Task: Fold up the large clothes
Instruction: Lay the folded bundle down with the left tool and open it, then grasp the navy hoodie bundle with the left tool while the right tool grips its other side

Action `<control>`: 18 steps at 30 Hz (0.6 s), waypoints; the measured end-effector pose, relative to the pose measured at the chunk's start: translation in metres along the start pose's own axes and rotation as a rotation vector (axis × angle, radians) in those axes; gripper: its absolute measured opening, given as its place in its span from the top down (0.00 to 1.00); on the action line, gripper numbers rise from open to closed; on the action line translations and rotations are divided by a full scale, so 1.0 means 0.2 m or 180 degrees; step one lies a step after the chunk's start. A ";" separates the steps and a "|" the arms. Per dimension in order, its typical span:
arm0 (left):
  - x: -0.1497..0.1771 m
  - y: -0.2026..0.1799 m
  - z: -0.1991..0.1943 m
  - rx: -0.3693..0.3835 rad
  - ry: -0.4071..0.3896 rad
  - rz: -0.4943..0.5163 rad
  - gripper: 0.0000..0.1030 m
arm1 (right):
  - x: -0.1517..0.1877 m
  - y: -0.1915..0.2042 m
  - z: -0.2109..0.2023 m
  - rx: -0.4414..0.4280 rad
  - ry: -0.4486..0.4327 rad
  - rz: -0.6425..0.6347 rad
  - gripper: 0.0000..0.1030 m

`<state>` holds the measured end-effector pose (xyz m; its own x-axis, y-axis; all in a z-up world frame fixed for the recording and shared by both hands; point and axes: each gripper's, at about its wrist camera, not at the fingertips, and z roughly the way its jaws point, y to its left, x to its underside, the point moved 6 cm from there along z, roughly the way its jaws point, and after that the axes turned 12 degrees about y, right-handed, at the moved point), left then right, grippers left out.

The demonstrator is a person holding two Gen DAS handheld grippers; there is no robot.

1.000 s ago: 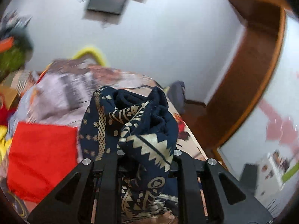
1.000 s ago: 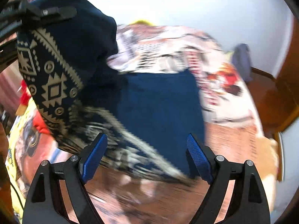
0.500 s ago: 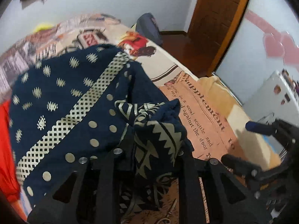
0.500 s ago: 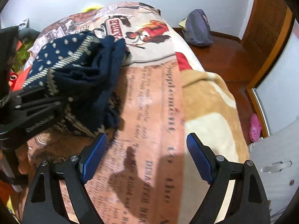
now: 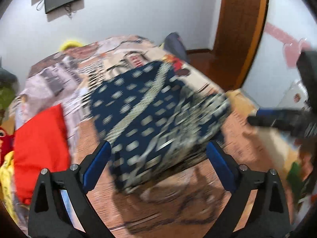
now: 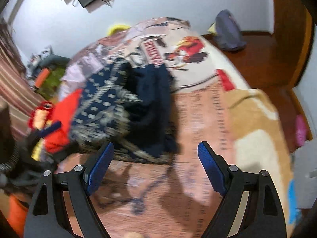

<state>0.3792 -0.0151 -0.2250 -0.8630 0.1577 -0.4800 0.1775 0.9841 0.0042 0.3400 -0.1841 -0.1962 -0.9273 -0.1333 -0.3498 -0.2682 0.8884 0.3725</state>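
Legible text: none. The bedspread (image 6: 200,63) carries printed matter, all motion-blurred. A red-lettered panel (image 6: 151,52) near its far edge shows capital letters that cannot be resolved. Columns of newspaper-style print (image 6: 216,115) run toward its near edge; no word is readable. In the left wrist view the print is smeared.
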 end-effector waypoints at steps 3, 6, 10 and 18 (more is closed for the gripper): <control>0.08 0.10 0.09 -0.0128 0.0177 -0.0039 0.05 | -0.06 0.07 0.10 -0.0313 0.0118 0.0108 0.18; 0.13 0.22 0.17 -0.0108 0.0330 -0.0227 0.05 | -0.12 0.13 0.24 -0.0454 0.0241 0.0184 0.18; 0.16 0.35 0.27 0.0199 0.0427 -0.0629 0.04 | -0.20 0.17 0.38 -0.0448 0.0314 0.0282 0.29; 0.20 0.38 0.34 0.0427 0.0489 -0.0885 0.01 | -0.31 0.27 0.27 -0.0330 0.0002 0.0138 0.83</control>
<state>0.3905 0.0613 -0.3031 -0.9464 -0.0945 -0.3087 -0.0226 0.9733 -0.2286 0.3974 -0.1035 -0.2006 -0.9388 -0.0960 -0.3308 -0.2533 0.8432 0.4742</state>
